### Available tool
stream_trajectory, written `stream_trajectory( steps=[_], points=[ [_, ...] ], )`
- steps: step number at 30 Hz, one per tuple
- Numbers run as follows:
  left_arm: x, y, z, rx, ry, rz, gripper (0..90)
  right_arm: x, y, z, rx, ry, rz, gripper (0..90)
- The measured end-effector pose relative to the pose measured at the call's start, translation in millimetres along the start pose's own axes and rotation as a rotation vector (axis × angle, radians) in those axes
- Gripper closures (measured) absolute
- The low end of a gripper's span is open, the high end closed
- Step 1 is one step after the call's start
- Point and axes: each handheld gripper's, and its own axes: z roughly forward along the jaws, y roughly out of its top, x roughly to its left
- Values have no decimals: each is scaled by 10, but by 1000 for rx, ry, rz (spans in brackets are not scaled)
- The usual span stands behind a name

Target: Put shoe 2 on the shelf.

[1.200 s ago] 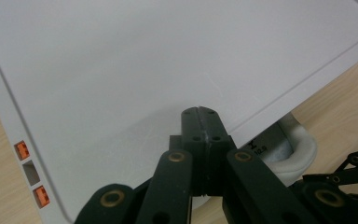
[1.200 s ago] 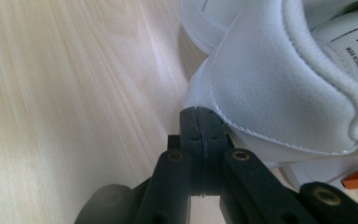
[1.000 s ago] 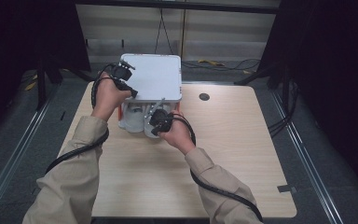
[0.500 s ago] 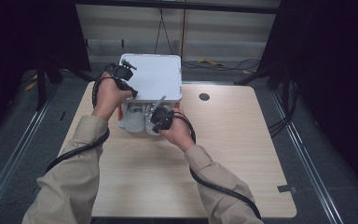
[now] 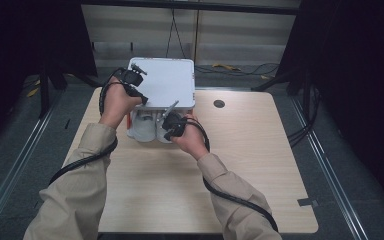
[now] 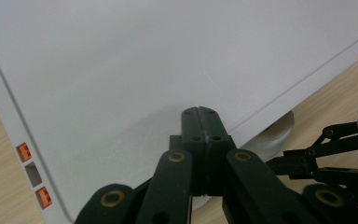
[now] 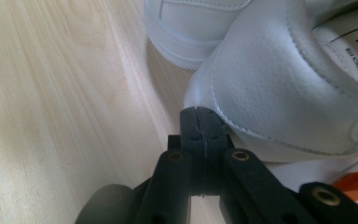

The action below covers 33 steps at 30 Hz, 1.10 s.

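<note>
A white box lid lies tilted over the back of an orange-sided shoe box at the table's far middle. Two white sneakers stick out from under it. My left gripper is shut, its tips resting against the lid's near left edge; in the left gripper view the lid fills the space behind the closed left gripper. My right gripper is shut with nothing between its jaws. In the right gripper view, the right gripper touches the heel of one sneaker.
The wooden table has a round cable hole at the back right. Black cables trail from both grippers along the sleeves. Dark curtains and floor rails flank the table.
The right hand has shifted slightly toward the sneakers. The left hand and the lid have kept still.
</note>
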Motion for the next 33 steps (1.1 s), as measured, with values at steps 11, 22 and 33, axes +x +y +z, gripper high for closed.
stream_trajectory(
  steps=[11,22,33],
  points=[
    [6,-13,-5,-6,-1,3,900,1,-2,45,-2,-4,26,900],
    [-19,-4,-2,-3,15,7,900,-14,-146,-93,2,30,52,886],
    [-29,-2,-11,-9,27,14,900,18,-421,-327,15,83,108,586]
  ],
)
